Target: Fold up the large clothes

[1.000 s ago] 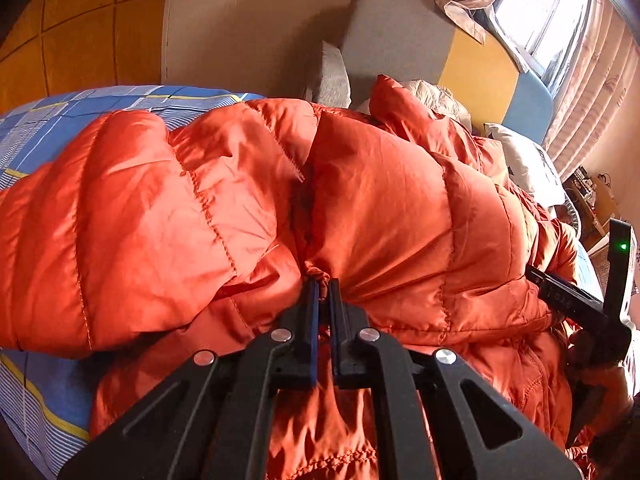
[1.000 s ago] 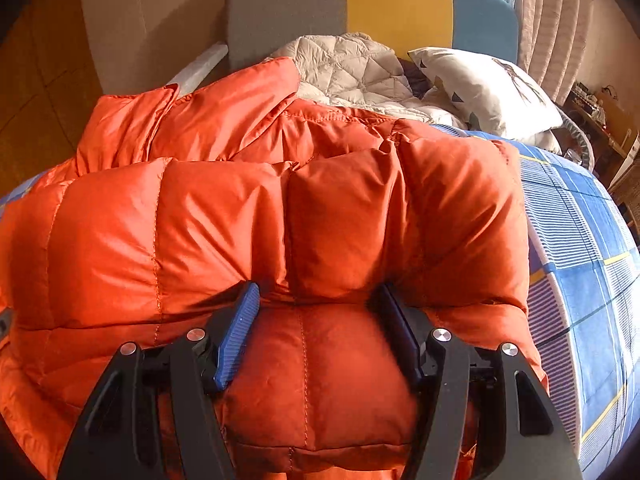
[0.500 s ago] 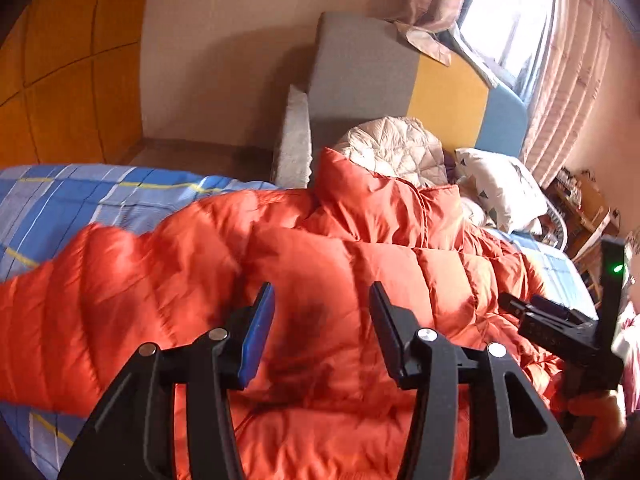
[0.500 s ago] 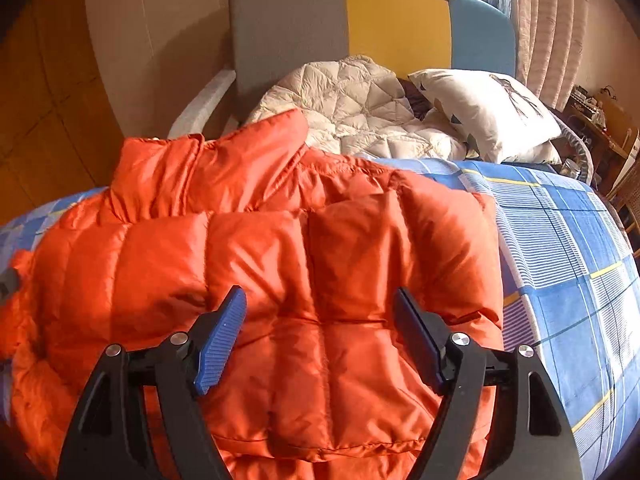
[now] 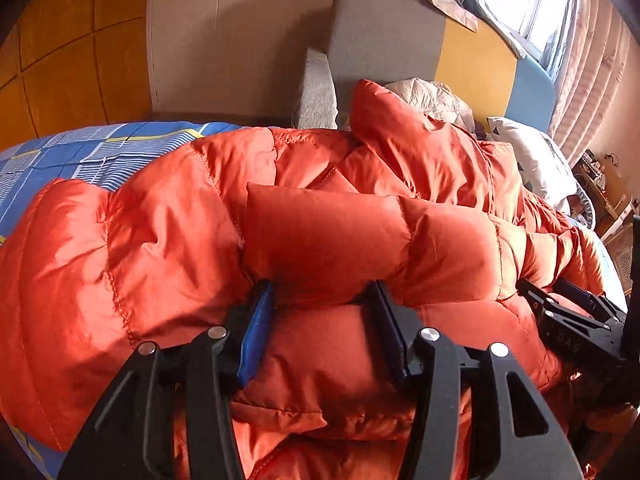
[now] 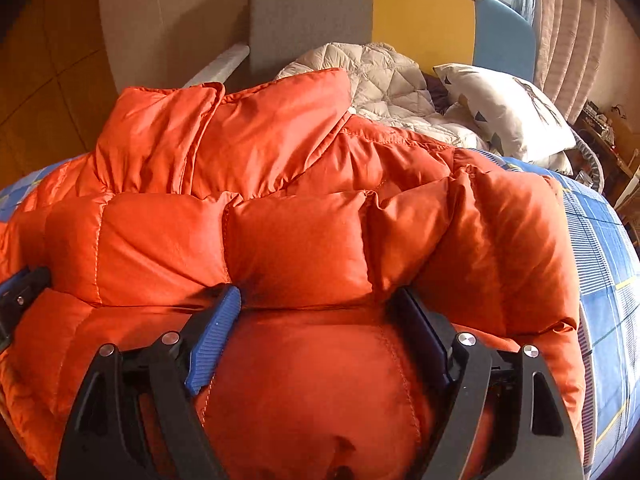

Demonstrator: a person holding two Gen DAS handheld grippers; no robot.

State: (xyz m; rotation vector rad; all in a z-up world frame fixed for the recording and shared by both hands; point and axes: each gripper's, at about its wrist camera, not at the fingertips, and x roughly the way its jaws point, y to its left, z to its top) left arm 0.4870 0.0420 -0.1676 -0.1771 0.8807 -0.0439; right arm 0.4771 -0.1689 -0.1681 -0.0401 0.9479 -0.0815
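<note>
orange puffer jacket (image 5: 328, 236) bunched on blue plaid bed (image 5: 92, 148) | left tool (image 5: 320, 300) jaws apart, jacket fold between, just opened | right tool (image 6: 316, 300) wide, opening further, straddling puffy fold | pillow (image 6: 504, 112) far right

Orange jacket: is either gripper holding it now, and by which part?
Neither grips it. The left gripper and right gripper have just been opening; their jaws only straddle a quilted panel of the orange jacket at its folded edge.
</note>
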